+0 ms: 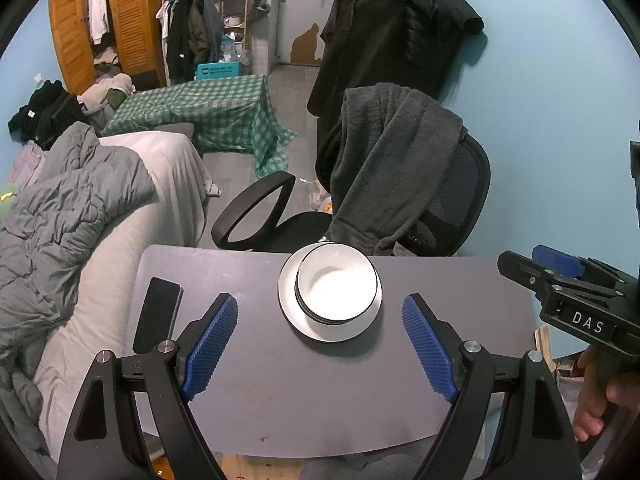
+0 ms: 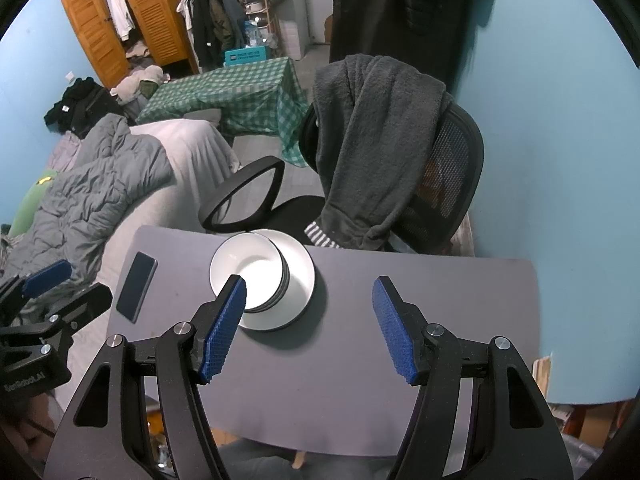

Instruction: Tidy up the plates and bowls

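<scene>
Currently the bowls (image 1: 337, 283) sit nested as one stack, white inside with dark rims, on a white plate (image 1: 294, 312) that rests on the grey table (image 1: 320, 392) near its far edge, just in front of the office chair (image 1: 452, 200). Seen from the left wrist, the stack sits off-centre on the plate, shifted toward the chair side; how many bowls it holds cannot be told.

Both tools are empty. The left gripper (image 1: 320, 344) has its jaws wide apart, with the plate lying ahead between the lines of the blue pads (image 1: 212, 344). The right gripper (image 2: 310, 328) also has its jaws apart; its left pad overlaps the near rim of the bowls in its own view, but contact cannot be confirmed.

Judged from this layout, the stacking looks largely done, and the remaining step is probably centring or relocating the pile. Recommended procedure:

- Grip the plate rim, not the bowls, so the whole pile travels as one unit
- Steady the opposite rim with the second gripper
- Keep the plate level; glazed bowls are likely to slide if it tilts
- Move away from the far table edge, since the plate sits close to it
- Avoid the phone (image 1: 157, 314), which lies flat on the table, left of the plate
</scene>
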### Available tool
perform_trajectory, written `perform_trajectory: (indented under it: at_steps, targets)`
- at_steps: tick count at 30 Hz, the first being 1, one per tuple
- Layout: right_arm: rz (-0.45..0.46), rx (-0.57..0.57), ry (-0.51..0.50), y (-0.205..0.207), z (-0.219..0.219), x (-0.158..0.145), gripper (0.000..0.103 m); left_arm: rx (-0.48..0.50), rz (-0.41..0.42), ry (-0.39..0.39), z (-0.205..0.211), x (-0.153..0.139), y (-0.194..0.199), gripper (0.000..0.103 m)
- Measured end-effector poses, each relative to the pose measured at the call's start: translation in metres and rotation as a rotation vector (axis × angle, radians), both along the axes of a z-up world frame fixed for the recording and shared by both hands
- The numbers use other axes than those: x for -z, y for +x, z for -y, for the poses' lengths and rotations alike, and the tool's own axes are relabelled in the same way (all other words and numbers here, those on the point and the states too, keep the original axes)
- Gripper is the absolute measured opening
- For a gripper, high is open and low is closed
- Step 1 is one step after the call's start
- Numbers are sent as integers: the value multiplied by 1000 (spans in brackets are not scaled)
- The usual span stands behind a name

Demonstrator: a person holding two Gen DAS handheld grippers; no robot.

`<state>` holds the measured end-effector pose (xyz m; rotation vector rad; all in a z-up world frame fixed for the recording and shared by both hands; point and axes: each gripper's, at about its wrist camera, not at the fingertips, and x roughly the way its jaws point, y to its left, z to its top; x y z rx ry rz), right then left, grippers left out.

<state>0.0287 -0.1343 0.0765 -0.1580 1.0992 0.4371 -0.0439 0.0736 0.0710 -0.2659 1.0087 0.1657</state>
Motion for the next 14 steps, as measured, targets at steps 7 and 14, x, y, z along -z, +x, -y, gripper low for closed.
perform_trajectory:
  at_steps: [7, 14]
  targets:
    - [1, -1, 0, 0, 0, 0, 65, 2, 0, 0, -1, 0, 0, 86]
    - [3, -2, 0, 3, 1, -1, 65, 1, -3, 5, -2, -1, 0, 86]
